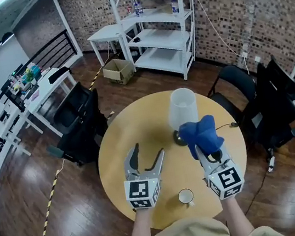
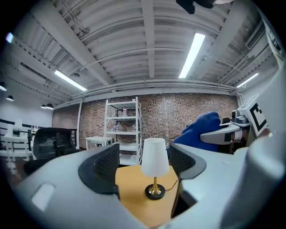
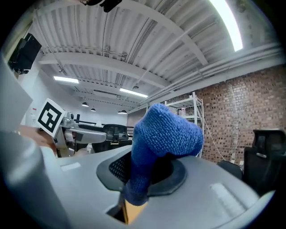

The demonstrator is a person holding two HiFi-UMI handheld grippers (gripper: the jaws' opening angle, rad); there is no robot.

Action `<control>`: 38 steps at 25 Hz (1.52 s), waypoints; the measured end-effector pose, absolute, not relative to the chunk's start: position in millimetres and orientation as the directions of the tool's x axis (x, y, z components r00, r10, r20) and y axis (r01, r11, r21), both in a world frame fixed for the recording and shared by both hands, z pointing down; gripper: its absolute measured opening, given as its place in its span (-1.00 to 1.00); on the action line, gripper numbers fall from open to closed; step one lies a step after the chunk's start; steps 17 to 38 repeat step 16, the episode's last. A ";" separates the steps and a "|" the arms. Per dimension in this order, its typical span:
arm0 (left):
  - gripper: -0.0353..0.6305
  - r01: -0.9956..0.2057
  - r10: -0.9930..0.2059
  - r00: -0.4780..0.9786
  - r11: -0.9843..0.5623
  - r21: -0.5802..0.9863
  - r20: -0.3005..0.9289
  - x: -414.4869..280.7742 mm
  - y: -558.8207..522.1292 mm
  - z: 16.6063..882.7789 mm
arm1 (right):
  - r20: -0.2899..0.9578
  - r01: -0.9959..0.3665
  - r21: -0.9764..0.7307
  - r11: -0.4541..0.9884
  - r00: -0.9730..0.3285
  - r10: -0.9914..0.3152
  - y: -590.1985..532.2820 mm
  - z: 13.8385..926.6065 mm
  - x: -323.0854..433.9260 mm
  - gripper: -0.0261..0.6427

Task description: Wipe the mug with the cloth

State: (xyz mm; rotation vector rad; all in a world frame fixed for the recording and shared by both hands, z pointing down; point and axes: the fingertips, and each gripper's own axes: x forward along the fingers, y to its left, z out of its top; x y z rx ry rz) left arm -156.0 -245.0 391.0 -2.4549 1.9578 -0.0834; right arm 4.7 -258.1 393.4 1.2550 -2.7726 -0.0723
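Left gripper (image 1: 148,150): jaws spread wide, nothing between them. Its own view looks level across the room, and a lamp (image 2: 155,156) on the surface stands farther off in the gap between the jaws. Right gripper (image 1: 208,152): jaws clamped on a blue cloth (image 1: 203,133), which bunches up above the pads and hangs a short way below them, hiding the fingertips. Both grippers are held above the surface (image 1: 138,127), side by side and apart, each with its marker cube toward the person.

Mug (image 1: 186,196): small, white, upright with its mouth open upward. In the head view it shows close to the near edge of the round wooden surface, between the two marker cubes and nearer the right one. Neither gripper nor the cloth touches it.

Lamp: white shade on a gold stem and a dark round base, near the middle of the surface, with a cord leading off to the right. In the head view the cloth overlaps the base.

Surroundings: black chairs (image 1: 79,125) around the surface, a white shelf unit (image 1: 158,29) against the brick wall, and a cardboard box (image 1: 119,71) on the wooden floor.
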 end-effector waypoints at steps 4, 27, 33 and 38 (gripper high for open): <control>0.14 -0.975 -0.974 0.220 -0.222 -0.031 0.053 -158.1 -238.8 396.7 | 0.085 -0.744 0.041 0.667 -0.663 -0.744 -253.0 397.7 0.7 -0.70; 0.14 -0.970 -0.970 0.240 -0.241 -0.044 0.025 -169.3 -237.9 389.4 | 0.108 -0.752 0.022 0.659 -0.654 -0.749 -259.7 405.7 3.1 -0.70; 0.14 -0.970 -0.970 0.240 -0.241 -0.044 0.025 -169.3 -237.9 389.4 | 0.108 -0.752 0.022 0.659 -0.654 -0.749 -259.7 405.7 3.1 -0.70; 0.14 -0.970 -0.970 0.240 -0.241 -0.044 0.025 -169.3 -237.9 389.4 | 0.108 -0.752 0.022 0.659 -0.654 -0.749 -259.7 405.7 3.1 -0.70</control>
